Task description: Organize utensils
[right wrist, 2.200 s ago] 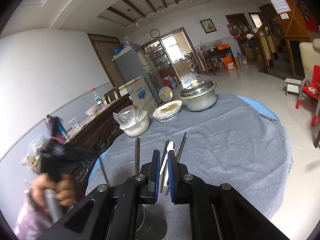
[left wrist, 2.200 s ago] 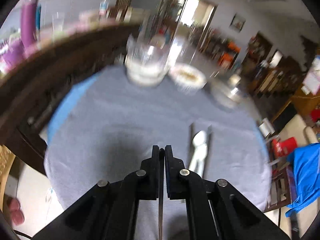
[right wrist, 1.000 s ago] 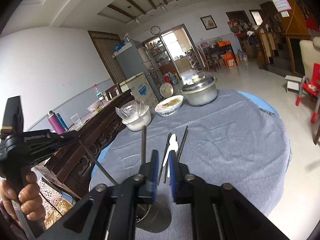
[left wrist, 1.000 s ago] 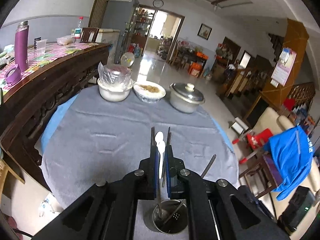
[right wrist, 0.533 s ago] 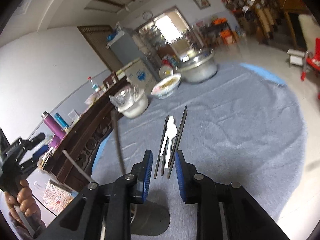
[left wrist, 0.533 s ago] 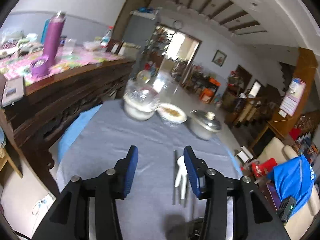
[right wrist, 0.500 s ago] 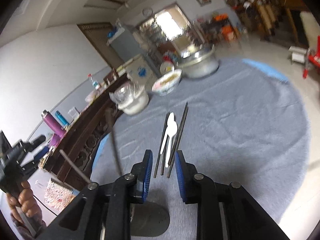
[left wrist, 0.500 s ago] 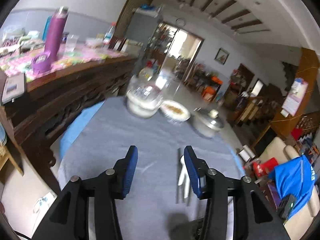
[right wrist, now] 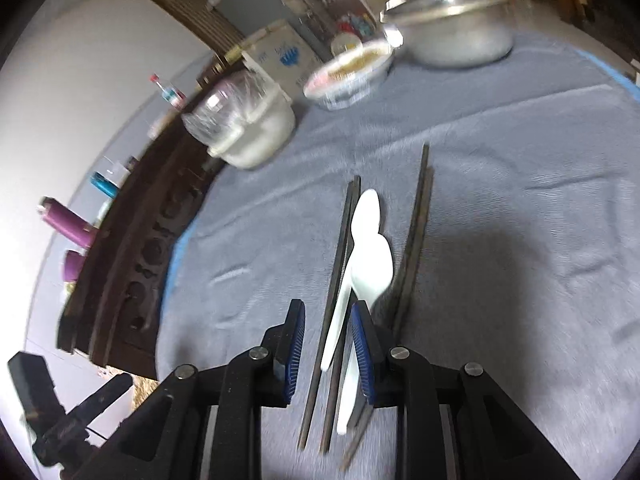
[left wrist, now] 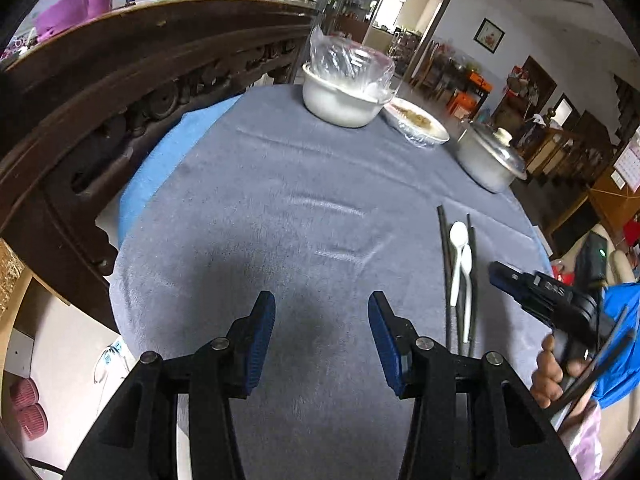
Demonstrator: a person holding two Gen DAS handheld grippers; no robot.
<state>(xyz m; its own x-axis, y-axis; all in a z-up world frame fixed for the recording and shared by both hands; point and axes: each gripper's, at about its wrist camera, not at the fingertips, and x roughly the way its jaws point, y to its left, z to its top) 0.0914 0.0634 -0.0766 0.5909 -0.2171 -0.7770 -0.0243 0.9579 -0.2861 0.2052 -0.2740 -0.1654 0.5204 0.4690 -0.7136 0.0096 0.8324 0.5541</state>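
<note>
Since half a second ago the left gripper [left wrist: 322, 318] has tipped down toward the gray tablecloth [left wrist: 280, 208], and the right gripper [right wrist: 328, 350] has dropped low over the loose utensils.

Left wrist view: the left gripper's blue-padded fingers [left wrist: 262, 338] stand wide apart with nothing between them, above bare cloth and its own shadow. Off to the right, two white spoons [left wrist: 460, 264] lie lengthwise on the cloth, one partly overlapping the other, flanked on each side by dark chopsticks [left wrist: 443, 256]. The right gripper [left wrist: 520, 284] shows at the right edge, held by the person's hand [left wrist: 554, 372], just beside the near ends of those utensils; dark sticks cross in front of the hand there. At the far side of the table stand a white bowl covered with a plastic bag [left wrist: 344, 88], a shallow film-wrapped bowl of food [left wrist: 420, 124] touching it, and a lidded metal pot [left wrist: 490, 160] just beyond that. A carved dark wood sideboard [left wrist: 120, 92] runs along the left.

Right wrist view: this picture is motion-blurred. The right gripper's fingers [right wrist: 364, 354] are partly apart and straddle the handle of one white spoon [right wrist: 342, 320] and a chopstick; I cannot tell whether the pads touch them. The second spoon [right wrist: 370, 268] overlaps it, bowl toward the right finger. One pair of chopsticks [right wrist: 340, 264] runs on the left of the spoons, another pair [right wrist: 416, 224] on the right. The left gripper [right wrist: 48, 412] appears at the lower left edge.
</note>
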